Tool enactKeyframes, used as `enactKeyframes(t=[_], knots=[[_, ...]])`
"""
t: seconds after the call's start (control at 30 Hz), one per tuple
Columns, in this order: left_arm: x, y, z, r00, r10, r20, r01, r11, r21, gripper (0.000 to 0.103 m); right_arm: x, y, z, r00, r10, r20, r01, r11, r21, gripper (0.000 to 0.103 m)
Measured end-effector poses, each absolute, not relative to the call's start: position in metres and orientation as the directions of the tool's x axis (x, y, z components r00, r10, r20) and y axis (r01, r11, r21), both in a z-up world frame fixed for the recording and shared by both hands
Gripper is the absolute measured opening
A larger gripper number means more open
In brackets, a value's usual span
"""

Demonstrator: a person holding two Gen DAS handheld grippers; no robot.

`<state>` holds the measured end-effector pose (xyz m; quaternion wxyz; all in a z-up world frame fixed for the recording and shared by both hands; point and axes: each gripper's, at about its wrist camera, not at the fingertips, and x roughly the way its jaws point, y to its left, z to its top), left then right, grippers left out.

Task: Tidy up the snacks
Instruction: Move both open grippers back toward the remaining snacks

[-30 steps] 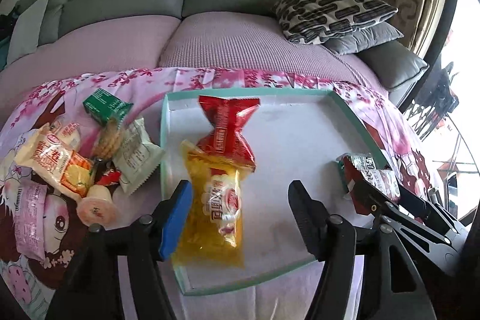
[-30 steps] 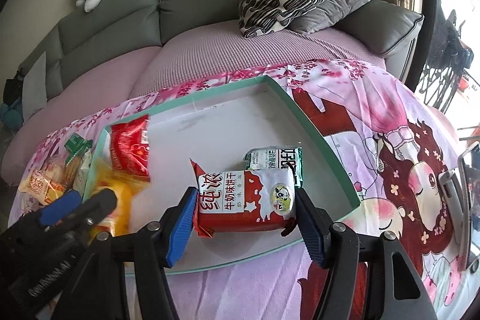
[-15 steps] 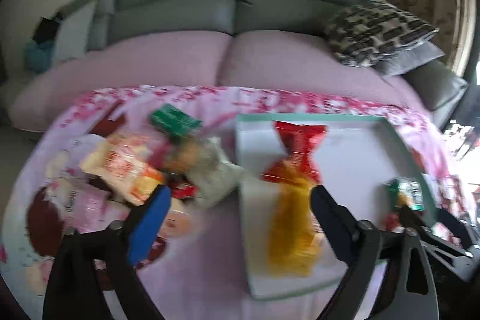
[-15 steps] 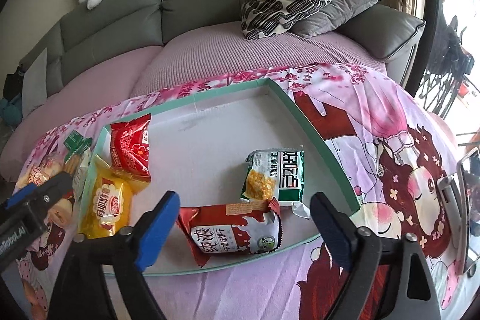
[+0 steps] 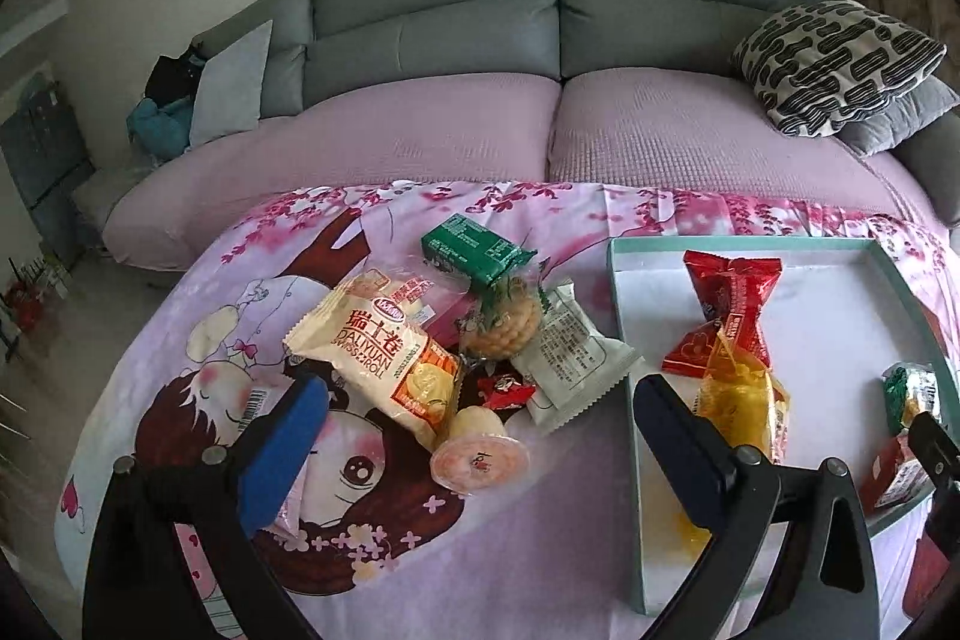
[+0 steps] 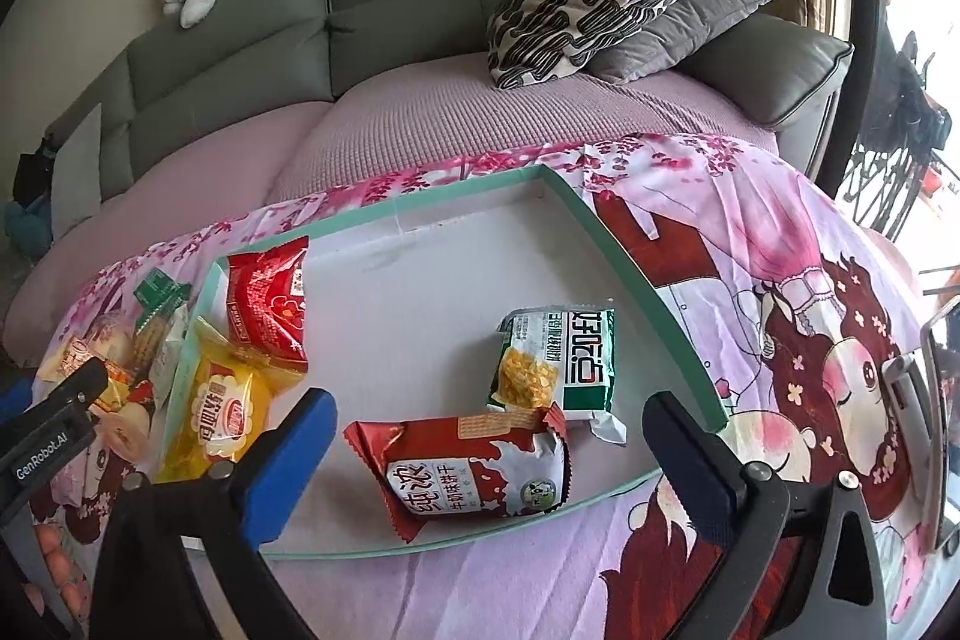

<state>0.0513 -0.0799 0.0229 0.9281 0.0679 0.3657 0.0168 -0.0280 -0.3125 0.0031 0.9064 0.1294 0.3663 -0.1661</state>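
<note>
Right claw [image 6: 483, 451] jaws opening, gripping nothing, red biscuit packet [image 6: 474, 469] lying between; left claw [image 5: 474, 436] gaping empty. Tray [image 5: 624, 280] near corner lying hidden behind fingers.

The left gripper [image 5: 480, 436] hangs wide open above a jelly cup [image 5: 480, 451]; a Swiss roll pack [image 5: 378, 358] lies ahead-left, the tray [image 5: 624, 316] to its right.

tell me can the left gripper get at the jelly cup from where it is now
Probably yes. The left gripper is empty with its jaws wide, and the jelly cup lies on its side on the cloth right between the fingers' line, nothing on top; only the swiss roll bag crowds one side.
</note>
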Motion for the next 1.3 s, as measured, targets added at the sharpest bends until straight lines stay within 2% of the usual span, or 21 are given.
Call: enactKeyframes(t=[0.47,0.67,0.9,1.3], knots=[[0.051,-0.054,0.035,0.743,0.078,-0.665,-0.007,0.994,0.109,0.101,-0.024,-0.297,0.010,0.694,-0.211,-0.689,0.372,0.924,0.092,0.103],[0.050,-0.006,0.043,0.738,0.176,-0.651,-0.120,0.984,0.130,0.101,-0.022,-0.279,0.020,0.738,-0.182,-0.650,0.355,0.924,0.144,0.103],[0.046,0.065,0.043,0.689,0.283,-0.667,-0.275,0.954,0.121,0.101,-0.010,-0.238,0.026,0.777,-0.093,-0.622,0.265,0.946,0.189,0.103],[0.034,0.141,0.037,0.650,0.322,-0.688,-0.378,0.923,0.074,0.101,0.018,-0.141,0.019,0.769,0.076,-0.634,0.059,0.980,0.189,0.103]])
